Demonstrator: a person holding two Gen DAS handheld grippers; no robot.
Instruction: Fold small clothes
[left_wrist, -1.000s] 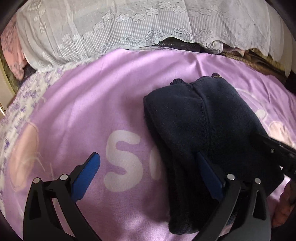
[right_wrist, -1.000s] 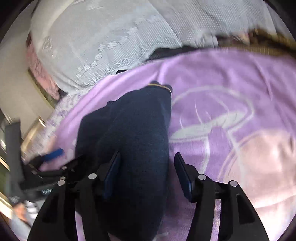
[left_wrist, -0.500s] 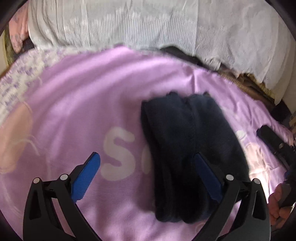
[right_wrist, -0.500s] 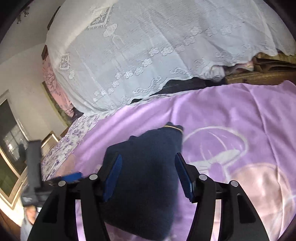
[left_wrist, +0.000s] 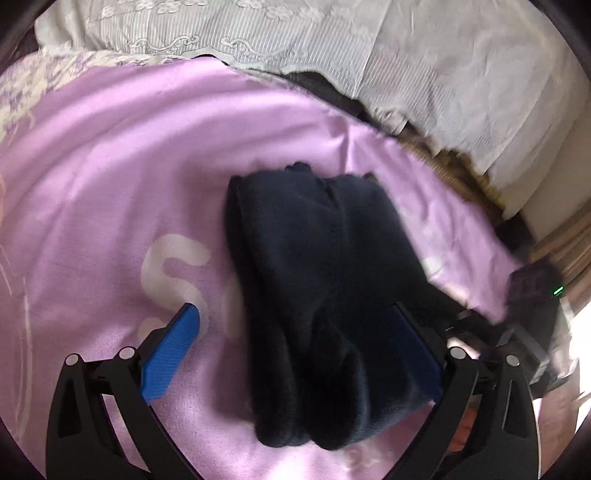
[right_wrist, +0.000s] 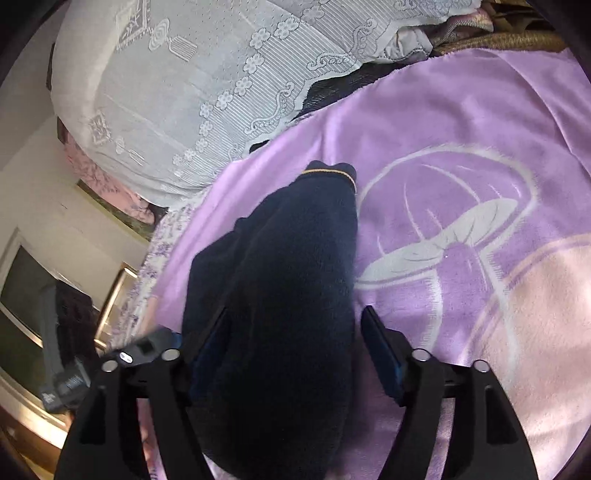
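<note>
One dark navy fleece garment (left_wrist: 325, 295), folded thick on the purple blanket (left_wrist: 110, 192), looks soft, light and floppy; left gripper (left_wrist: 295, 354) jaws apart, right gripper (right_wrist: 295, 354) jaws opening astride it—best pinched at the bunched near edge.
</note>
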